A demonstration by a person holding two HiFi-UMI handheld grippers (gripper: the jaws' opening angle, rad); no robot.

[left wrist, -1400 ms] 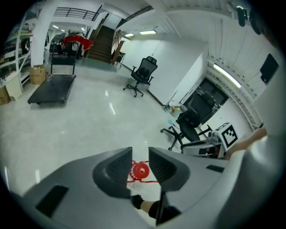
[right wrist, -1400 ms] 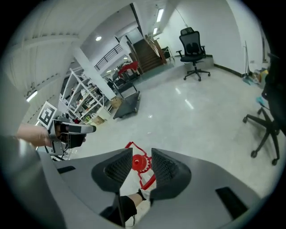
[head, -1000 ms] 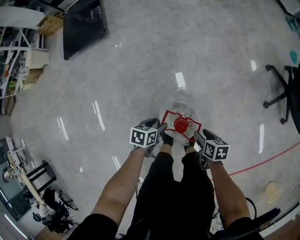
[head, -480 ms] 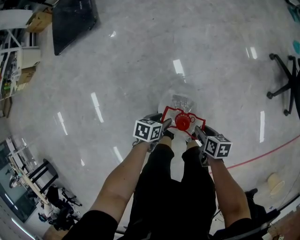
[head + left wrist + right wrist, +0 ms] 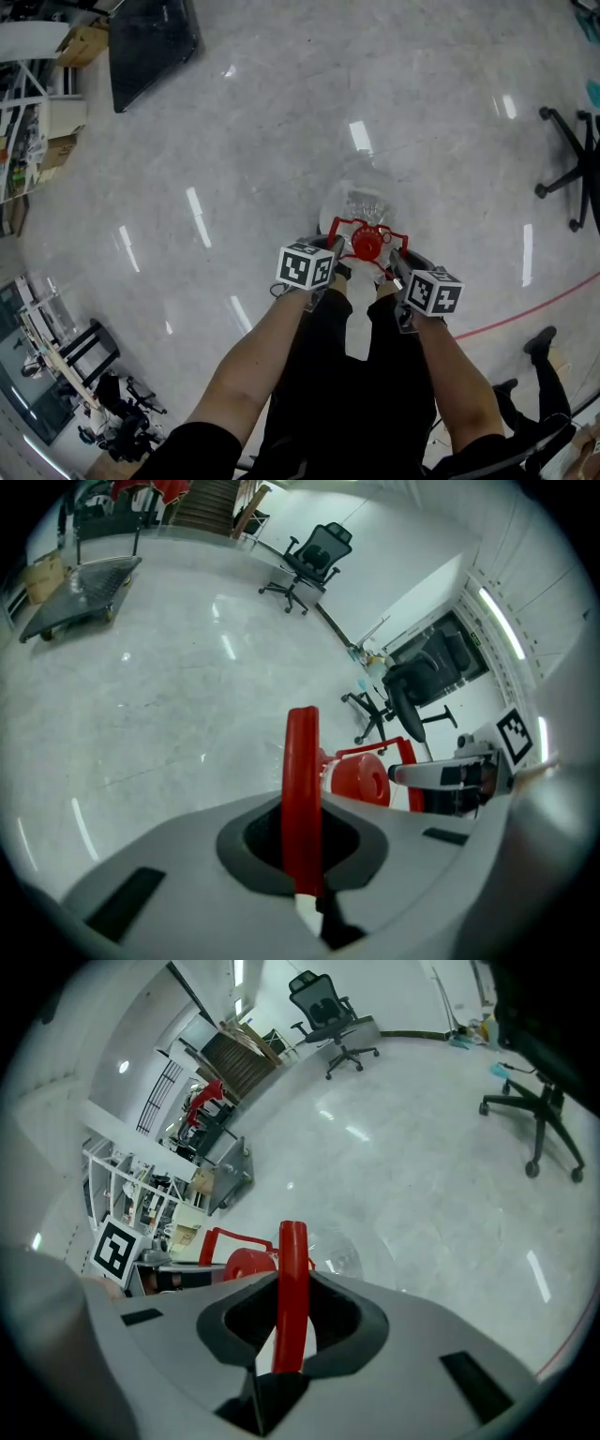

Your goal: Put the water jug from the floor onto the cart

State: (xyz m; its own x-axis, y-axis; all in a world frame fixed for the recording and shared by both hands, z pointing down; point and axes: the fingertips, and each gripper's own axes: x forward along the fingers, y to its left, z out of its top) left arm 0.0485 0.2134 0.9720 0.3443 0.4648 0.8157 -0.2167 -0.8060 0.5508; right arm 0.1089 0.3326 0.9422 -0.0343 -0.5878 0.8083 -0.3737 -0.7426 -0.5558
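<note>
Now the left tool [image 5: 334, 257] is clamped on the red handle [image 5: 301, 789] of the water jug [image 5: 361, 202]. In the left gripper view the red bar runs straight up out of the closed jaws, with no gap at either side. A second ago, in the head view, this tool stood wide beside the handle frame; it now sits lower and closer to the red cap [image 5: 367, 243].

The right tool [image 5: 394, 262] is at the other side of the frame, and its jaws have just been closing. In the right gripper view the red handle [image 5: 292, 1288] stands between them, but they are only narrowed around it. A pale sliver shows beside the bar on its left, so that pad does not look pressed on yet. Earlier this tool was wide too, and it has hardly shifted.

The jug has not moved. It stands upright on the grey floor [image 5: 234, 169], just ahead of the person's feet, with its clear body showing past the cap. The cart [image 5: 150, 42] is well apart from it, at the upper left of the head view, and its dark platform carries nothing. It also shows far off in the left gripper view [image 5: 80, 583].

An office chair [image 5: 567, 178] stands at the right edge, and a red line [image 5: 525, 314] crosses the floor below it. A dark-trousered leg [image 5: 542, 370] has come in at the lower right, where a second ago there was none.
</note>
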